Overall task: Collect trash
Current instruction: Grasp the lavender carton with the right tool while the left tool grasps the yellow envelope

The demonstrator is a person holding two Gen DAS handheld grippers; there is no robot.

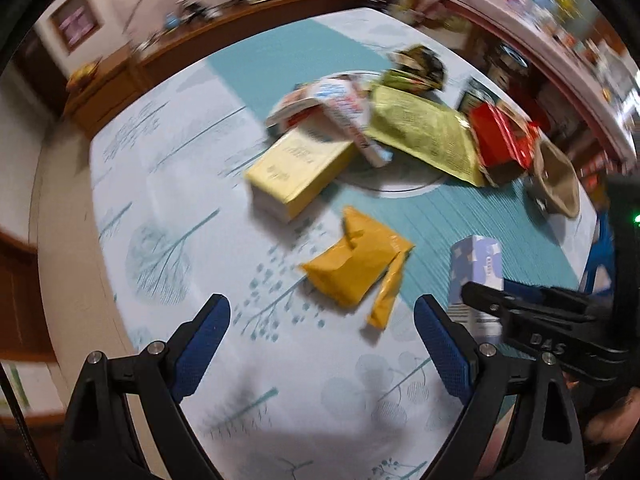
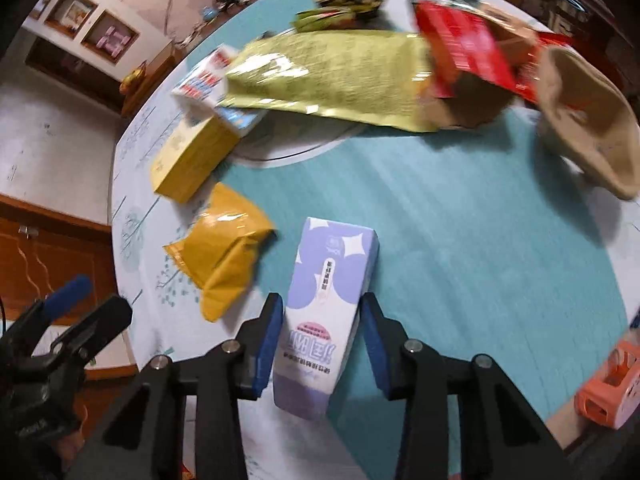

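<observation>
- Lilac and white, the carton [image 2: 324, 312] stands on the teal strip of the tablecloth [image 2: 460, 240], near the front edge of the table, with the right gripper [image 2: 322, 344] straddling its lower half.
- Its blue pads [image 2: 267, 344] sit on either side of the carton; the left pad looks to touch the wall, while on the right a thin sliver of gap seems to remain, so the clamp does not look complete and I would not call the carton held.
- The left gripper [image 1: 322, 344] hangs over the pale printed cloth with its fingers spread wide and nothing between them; the orange pouch [image 1: 358, 266] lies just beyond its tips.
- Further off, a yellow box [image 1: 298, 172], a green bag [image 1: 424, 136] and a red packet [image 1: 504, 140] lie heaped around the round turntable [image 1: 400, 184].
- My reading: the step in hand is picking up the carton, one of several pieces yet to be gathered.
- Next, the jaws need to close fully and squarely before any lift; the carton is tall and light, so an uneven squeeze could tip it or crush its wall.
- The orange pouch looks the natural target for the free hand; being limp, it may need pinching at a raised fold.
</observation>
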